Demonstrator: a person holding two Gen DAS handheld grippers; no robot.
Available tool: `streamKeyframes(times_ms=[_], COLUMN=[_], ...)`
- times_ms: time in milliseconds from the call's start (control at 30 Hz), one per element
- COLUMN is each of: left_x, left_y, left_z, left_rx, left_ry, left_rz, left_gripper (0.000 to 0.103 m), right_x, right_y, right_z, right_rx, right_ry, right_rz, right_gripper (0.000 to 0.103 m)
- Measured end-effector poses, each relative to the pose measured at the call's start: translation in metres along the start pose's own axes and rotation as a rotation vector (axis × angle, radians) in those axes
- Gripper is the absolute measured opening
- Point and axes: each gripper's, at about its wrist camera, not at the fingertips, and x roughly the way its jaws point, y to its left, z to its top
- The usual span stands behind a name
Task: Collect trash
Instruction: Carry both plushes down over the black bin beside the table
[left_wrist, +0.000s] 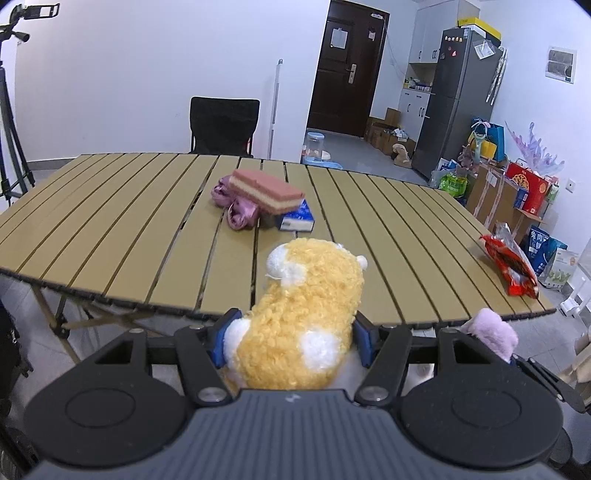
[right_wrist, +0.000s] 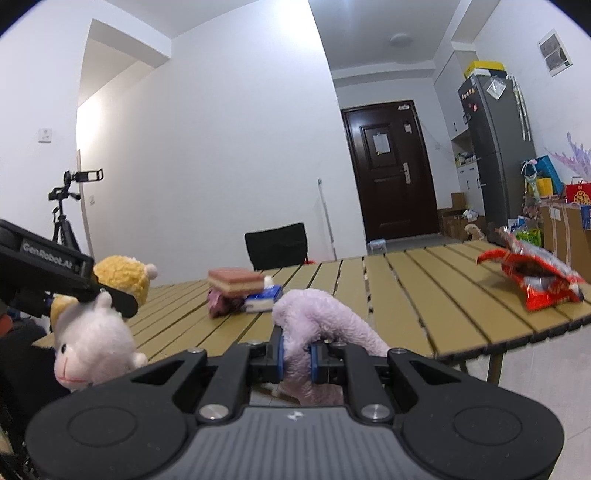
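Note:
My left gripper is shut on a yellow and white plush toy, held just short of the near edge of the slatted table. My right gripper is shut on a pale purple plush toy, whose white head hangs out to the left. That purple toy also shows at the lower right in the left wrist view. A torn red snack wrapper lies at the table's right edge and shows as the red wrapper in the right wrist view.
Mid-table lie a pink layered sponge on a blue tissue pack and a crumpled purple item. A black chair stands behind the table. A tripod is at the left; boxes and bags crowd the right.

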Motion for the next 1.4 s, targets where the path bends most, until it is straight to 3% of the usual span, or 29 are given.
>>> streamKeyframes(times_ms=[367,700,1033,1400], left_x=[-0.037,-0.041,-0.006,0.037], left_y=[0.023,0.05,0.075,0.095], left_z=[-0.057,-0.099,-0.135,-0.152], left_rx=[-0.007,-0.005,-0.042,-0.078], left_ry=[0.021,0.059,0.143,0.221], left_rz=[0.032,0.081,0.106,0.132], left_gripper=[0.062,0.062,0.062,0.062], right_x=[-0.032,-0.042,-0.031,-0.012], right_y=[0.023,0.033,0.03,0.02], right_z=[-0.048,-0.092,-0.116,-0.131], right_rx=[0.019,0.024,0.016,0.023], right_ry=[0.134,0.275,0.369,0.435], right_rz=[0.017,0.034,0.001,-0.052], right_gripper=[0.012,0.012,0.012,0.012])
